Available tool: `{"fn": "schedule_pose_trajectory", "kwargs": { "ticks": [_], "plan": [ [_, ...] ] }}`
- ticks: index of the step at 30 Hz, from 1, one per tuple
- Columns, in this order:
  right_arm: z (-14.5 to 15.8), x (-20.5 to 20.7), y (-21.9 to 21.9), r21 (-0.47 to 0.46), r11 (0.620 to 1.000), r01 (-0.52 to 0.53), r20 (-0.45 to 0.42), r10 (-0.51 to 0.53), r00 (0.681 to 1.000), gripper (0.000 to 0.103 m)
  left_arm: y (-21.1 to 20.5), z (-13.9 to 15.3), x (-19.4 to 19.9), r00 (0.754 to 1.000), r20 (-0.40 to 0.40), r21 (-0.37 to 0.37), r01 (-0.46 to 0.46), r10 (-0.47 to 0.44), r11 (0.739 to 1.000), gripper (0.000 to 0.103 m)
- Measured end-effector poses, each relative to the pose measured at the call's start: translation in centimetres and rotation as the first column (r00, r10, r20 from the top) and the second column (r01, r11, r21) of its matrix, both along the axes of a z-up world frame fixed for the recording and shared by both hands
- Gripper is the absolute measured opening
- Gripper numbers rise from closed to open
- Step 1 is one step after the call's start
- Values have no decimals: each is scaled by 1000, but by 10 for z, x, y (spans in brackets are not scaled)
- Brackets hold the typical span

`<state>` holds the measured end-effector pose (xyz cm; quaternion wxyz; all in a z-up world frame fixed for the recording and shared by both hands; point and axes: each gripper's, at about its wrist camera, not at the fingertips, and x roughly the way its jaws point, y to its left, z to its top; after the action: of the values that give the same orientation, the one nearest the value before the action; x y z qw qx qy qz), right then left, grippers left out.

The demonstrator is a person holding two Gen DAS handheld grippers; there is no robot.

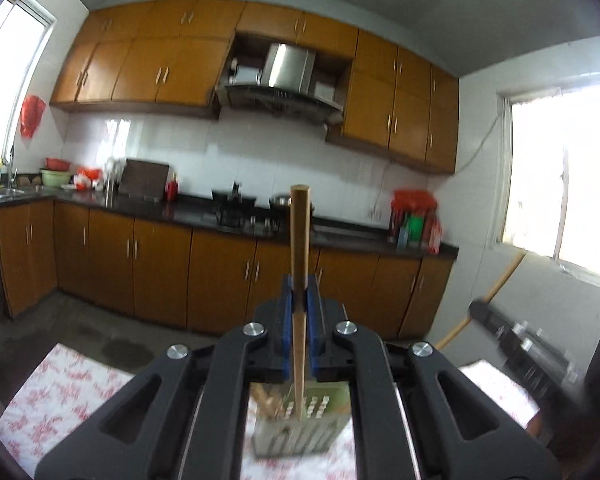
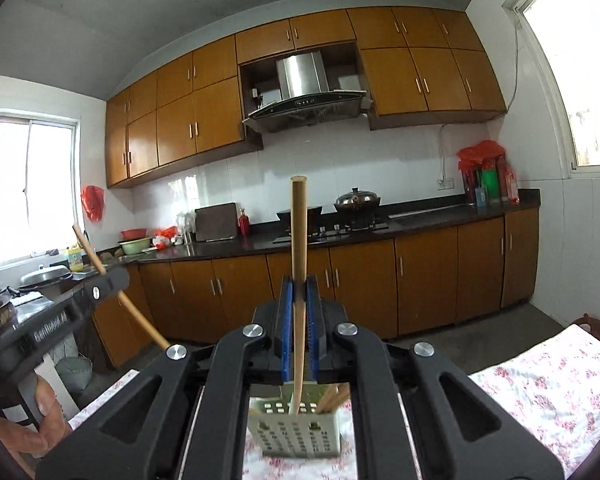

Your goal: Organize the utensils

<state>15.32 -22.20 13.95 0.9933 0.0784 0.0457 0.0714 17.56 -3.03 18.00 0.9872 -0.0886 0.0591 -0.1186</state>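
My left gripper is shut on a wooden chopstick held upright, its lower tip over the pale green perforated utensil holder on the table. My right gripper is shut on another wooden chopstick, also upright, its tip at the holder. More wooden sticks lean inside the holder. The right gripper with its stick shows at the right of the left wrist view; the left gripper shows at the left of the right wrist view.
The holder stands on a table with a white and red floral cloth. Beyond are brown kitchen cabinets, a dark counter with a stove and pot, a range hood and windows on both sides.
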Motion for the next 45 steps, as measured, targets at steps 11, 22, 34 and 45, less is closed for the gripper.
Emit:
{"fn": "schedule_pose_trajectory", "kwargs": {
  "ticks": [11, 22, 34, 45],
  "plan": [
    [-28, 33, 3, -11, 1000, 21, -7, -21, 1000, 8, -31, -39, 56, 999, -12, 34, -52, 52, 998, 8],
    [-40, 33, 2, -28, 1000, 3, -97, -5, 995, 32, -10, -65, 60, 995, -92, 6, -30, 30, 1000, 21],
    [-42, -34, -22, -59, 996, 68, -106, -74, 992, 93, 44, -73, -33, 994, -74, 80, -76, 82, 994, 97],
    [-104, -84, -8, -125, 983, 134, -193, -156, 969, 101, 52, -140, -109, 978, -127, 186, -143, 169, 972, 99]
  ]
}}
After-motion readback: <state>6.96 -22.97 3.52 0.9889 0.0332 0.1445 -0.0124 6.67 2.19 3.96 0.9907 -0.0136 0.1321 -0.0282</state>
